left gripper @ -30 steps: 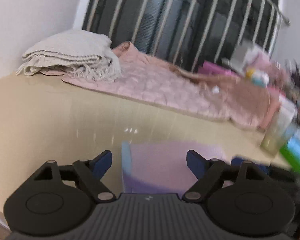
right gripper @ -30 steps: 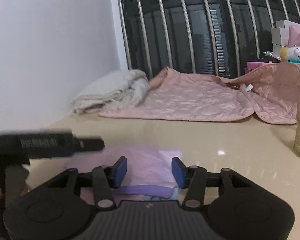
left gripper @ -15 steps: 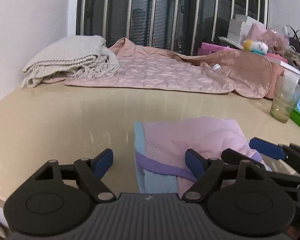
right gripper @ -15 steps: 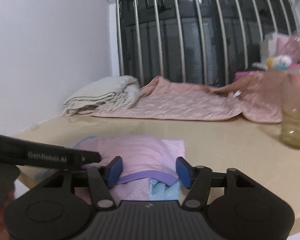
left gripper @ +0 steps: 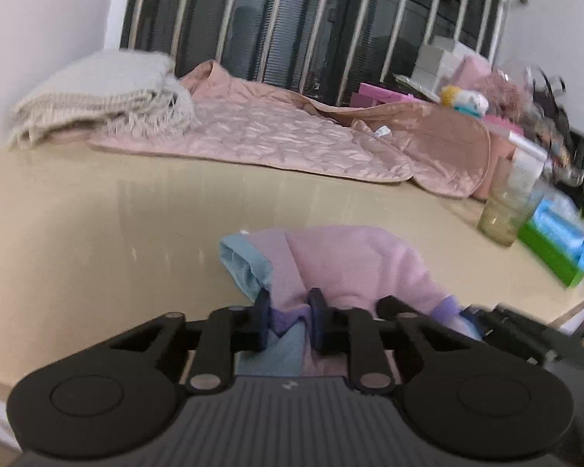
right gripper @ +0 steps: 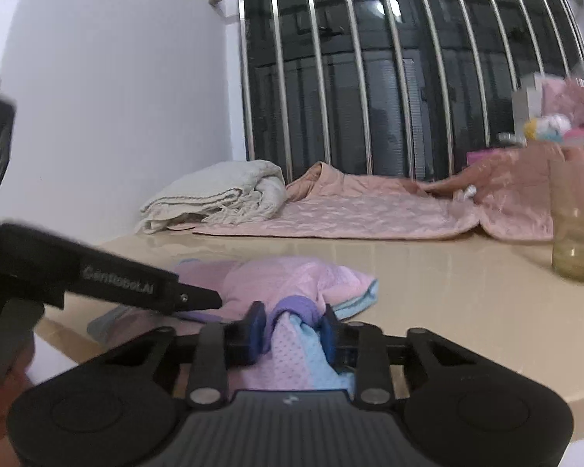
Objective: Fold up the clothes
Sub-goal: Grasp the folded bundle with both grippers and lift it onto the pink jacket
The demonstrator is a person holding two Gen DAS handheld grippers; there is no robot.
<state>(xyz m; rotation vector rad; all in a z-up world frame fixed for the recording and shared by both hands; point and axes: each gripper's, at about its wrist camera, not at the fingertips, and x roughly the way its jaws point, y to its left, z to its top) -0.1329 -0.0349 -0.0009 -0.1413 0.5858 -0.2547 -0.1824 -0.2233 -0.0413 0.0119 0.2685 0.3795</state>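
As my jaws were closing from wide open, my left gripper (left gripper: pixel 288 305) and right gripper (right gripper: pixel 292 321) each pinched the near hem of the small pink-and-blue knit garment (left gripper: pixel 354 260) on the glossy beige table (left gripper: pixel 97 214); its edge bunched, ready, I judged, for lifting into a fold.

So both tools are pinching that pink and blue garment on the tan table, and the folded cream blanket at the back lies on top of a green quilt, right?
Not quite: the quilt under the folded cream blanket is pink, not green, as the right wrist view shows. The rest holds: the left tool and the right tool are each closing on the pink and blue garment, which lies on the tan table.
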